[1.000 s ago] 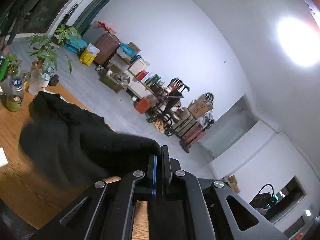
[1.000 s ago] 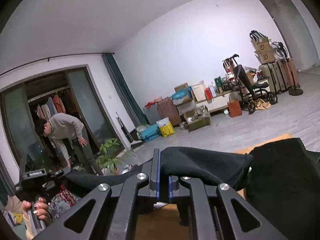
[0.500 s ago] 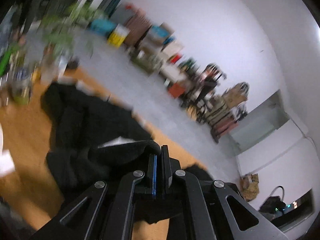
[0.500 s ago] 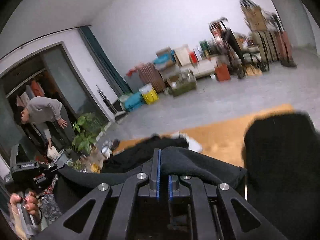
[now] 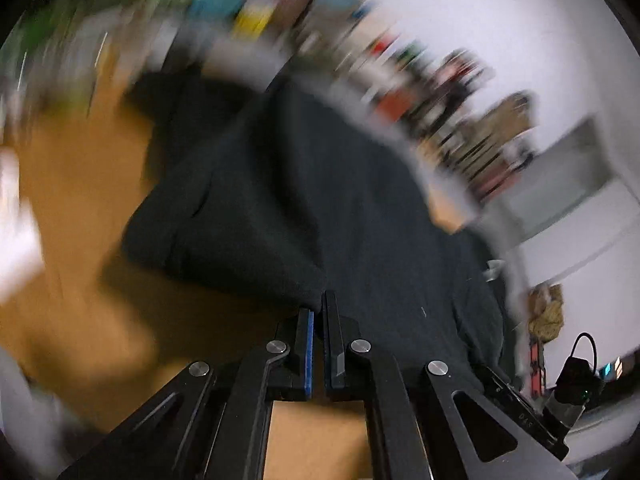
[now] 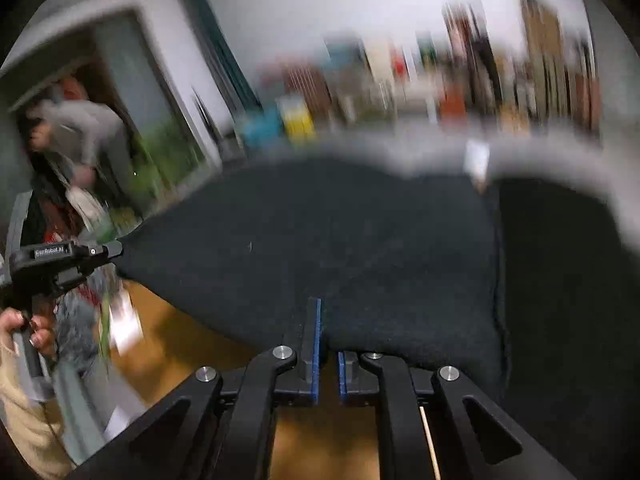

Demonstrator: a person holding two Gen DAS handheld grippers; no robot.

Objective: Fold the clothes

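garment [image 5: 320,200]: spread on the table [image 5: 80,208], landmark for all lines below
table: under the garment, bare to its left and along its near edge
left gripper [image 5: 318,312]: at the garment's near edge, clamped on its hem
right gripper [image 6: 326,328]: at the garment's near edge, pinching the fabric, to the right of the left gripper
hand [image 6: 24,328]: left of the garment in the right wrist view, on the left gripper's handle
clutter along the wall [image 6: 400,80]: behind the garment, blurred
bystander [image 6: 80,132]: behind and left of the garment, by the doorway
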